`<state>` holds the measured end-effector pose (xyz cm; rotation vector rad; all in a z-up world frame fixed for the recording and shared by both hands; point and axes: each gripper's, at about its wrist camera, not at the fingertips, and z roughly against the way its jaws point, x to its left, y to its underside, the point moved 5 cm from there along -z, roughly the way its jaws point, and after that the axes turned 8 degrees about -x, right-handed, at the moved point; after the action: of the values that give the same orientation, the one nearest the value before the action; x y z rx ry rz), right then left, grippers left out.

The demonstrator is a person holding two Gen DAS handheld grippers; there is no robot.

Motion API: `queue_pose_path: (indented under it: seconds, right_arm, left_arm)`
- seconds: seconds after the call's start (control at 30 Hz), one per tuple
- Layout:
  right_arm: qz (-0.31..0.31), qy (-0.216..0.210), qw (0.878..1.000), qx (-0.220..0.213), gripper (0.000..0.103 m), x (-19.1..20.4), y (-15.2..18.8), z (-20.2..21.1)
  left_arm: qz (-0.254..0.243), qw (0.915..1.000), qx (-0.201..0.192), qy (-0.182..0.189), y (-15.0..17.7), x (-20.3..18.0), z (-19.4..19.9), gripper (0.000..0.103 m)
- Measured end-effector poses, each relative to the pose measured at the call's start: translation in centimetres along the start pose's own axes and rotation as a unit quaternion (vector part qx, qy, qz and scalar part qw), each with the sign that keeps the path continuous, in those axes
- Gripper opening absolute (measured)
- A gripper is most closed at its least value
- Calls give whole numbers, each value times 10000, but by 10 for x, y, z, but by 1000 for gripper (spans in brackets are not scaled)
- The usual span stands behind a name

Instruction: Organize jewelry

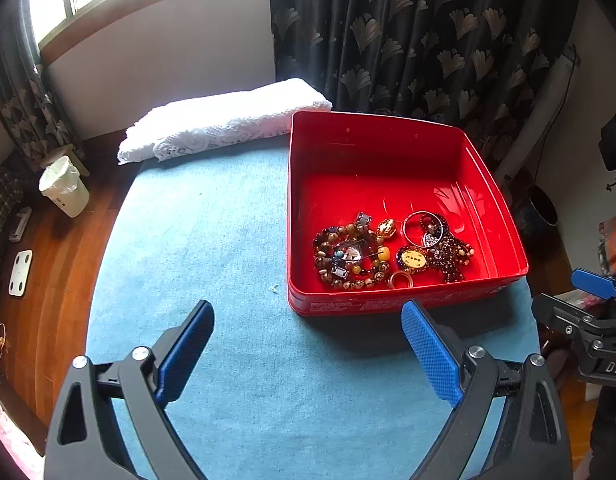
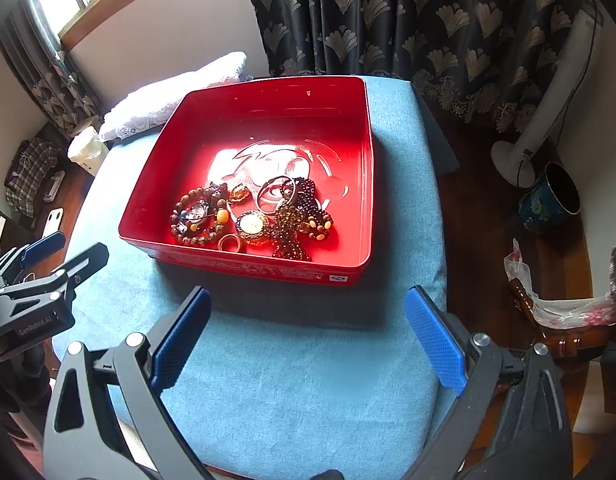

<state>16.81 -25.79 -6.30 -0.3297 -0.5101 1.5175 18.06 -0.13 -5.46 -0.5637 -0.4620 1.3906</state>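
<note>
A red tin box [image 1: 388,152] stands on a blue cloth-covered table [image 1: 211,240]; it also shows in the right wrist view [image 2: 267,104]. A pile of jewelry lies in its near part: a brown bead bracelet [image 1: 348,256], a gold ring [image 1: 400,279], an oval brooch [image 1: 412,260], a silver bangle [image 1: 422,226] and dark bead strands [image 1: 452,254]. The same pile shows in the right wrist view [image 2: 251,220]. My left gripper [image 1: 308,352] is open and empty, just short of the box's near wall. My right gripper [image 2: 308,340] is open and empty, in front of the box.
A folded white lace cloth [image 1: 223,120] lies at the table's far edge. Dark patterned curtains [image 1: 420,32] hang behind. A white bin [image 1: 63,186] stands on the wooden floor at left. A fan [image 2: 548,112] and a dark pot [image 2: 552,200] stand at right.
</note>
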Motion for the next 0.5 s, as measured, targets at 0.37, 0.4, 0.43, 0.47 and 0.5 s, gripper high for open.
queue_pose_path:
  seconds: [0.37,0.4,0.43,0.47,0.5]
  right_arm:
    - [-4,8,10000,15,95,-1,-1,-1]
    - [-4,10,10000,16,95,-1,-1,-1]
    - [-6,10,10000,13,95,-1,-1,-1]
    - [-9,13,10000,16,95,-1,-1,-1]
    - [-13,14,10000,20,95,-1,-1,-1]
  left_arm:
    - [-51,10000,-3,28,-1,-2,-1,93]
    - [-50,10000,-1,28,-1,-2,-1,93]
    - [-56,10000,0,23,-1,-2,-1,93]
    - [-58,10000,-2,24,-1,-2,-1,93]
    - [-57,10000,-3,31,-1,-2,-1,93]
